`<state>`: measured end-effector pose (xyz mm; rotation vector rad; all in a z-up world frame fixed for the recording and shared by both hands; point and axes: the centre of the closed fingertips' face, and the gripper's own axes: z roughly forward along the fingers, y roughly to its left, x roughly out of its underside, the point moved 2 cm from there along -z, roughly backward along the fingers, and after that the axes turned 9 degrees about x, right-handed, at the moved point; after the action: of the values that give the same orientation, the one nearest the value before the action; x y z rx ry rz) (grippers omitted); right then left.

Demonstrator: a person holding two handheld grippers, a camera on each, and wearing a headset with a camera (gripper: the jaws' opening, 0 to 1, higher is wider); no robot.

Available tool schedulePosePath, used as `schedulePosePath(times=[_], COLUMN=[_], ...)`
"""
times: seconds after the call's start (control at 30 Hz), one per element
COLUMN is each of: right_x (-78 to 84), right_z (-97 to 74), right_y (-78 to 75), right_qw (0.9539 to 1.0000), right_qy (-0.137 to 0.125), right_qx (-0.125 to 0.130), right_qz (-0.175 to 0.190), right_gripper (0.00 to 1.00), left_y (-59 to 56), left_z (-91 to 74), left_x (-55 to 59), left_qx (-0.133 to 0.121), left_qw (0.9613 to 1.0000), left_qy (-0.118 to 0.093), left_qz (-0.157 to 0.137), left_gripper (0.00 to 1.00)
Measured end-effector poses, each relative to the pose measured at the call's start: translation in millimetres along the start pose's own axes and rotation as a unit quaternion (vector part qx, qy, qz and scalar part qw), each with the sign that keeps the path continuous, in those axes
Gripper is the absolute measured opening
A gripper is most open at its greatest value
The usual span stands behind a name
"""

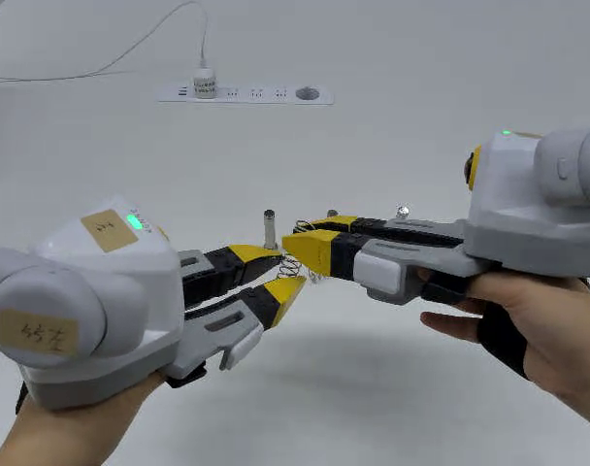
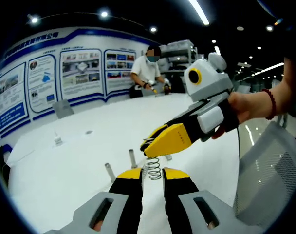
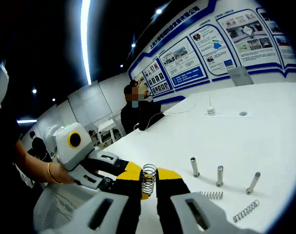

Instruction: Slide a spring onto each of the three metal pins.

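Note:
One small coil spring [image 1: 291,265] hangs in the air between both grippers. My left gripper [image 1: 276,272] comes from the lower left, its yellow-tipped jaws shut on the spring's lower part [image 2: 154,168]. From the right, my right gripper [image 1: 293,243] is shut on the same spring [image 3: 148,179], meeting the left one tip to tip. Three bare upright metal pins [image 3: 194,166] [image 3: 219,175] [image 3: 252,182] stand on the white table just beyond the tips; two of them show in the head view [image 1: 270,228] [image 1: 403,211]. Two more springs [image 3: 211,195] [image 3: 246,210] lie flat near the pins.
A white power strip [image 1: 245,93] with a plugged-in charger and cable lies at the table's far side. A mesh chair back [image 2: 269,180] stands at the table's edge. Another person [image 2: 149,73] works at the table's far end.

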<state>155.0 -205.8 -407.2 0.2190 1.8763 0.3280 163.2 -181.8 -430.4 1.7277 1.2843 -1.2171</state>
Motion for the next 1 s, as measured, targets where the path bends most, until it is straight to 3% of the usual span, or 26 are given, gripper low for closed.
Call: schedulePosePath(times=[0.27,0.63,1.0], right_x=[-2.1,-7.7,-17.4], right_z=[6.6,18.6,33.1], right_y=[-1.7,-9.4,-25.4], right_qw=[0.9988,0.9891,0.9849], right_qy=[-0.002,-0.006,-0.015], right_qx=[0.006,0.021,0.043], right_qz=[-0.048,-0.145,-0.167], right_gripper=[0.11,0.11,0.11], left_y=[4.4,9.2,13.5], left_z=[-3.4,-5.4,-4.4], left_x=[8.4,24.9,31.0], left_qx=[-0.007,-0.017,-0.028], left_qw=[0.9999,0.9993,0.9986], left_qy=[0.009,0.027,0.032], left_qz=[-0.006,-0.021,-0.030], left_gripper=[0.21,0.31,0.41])
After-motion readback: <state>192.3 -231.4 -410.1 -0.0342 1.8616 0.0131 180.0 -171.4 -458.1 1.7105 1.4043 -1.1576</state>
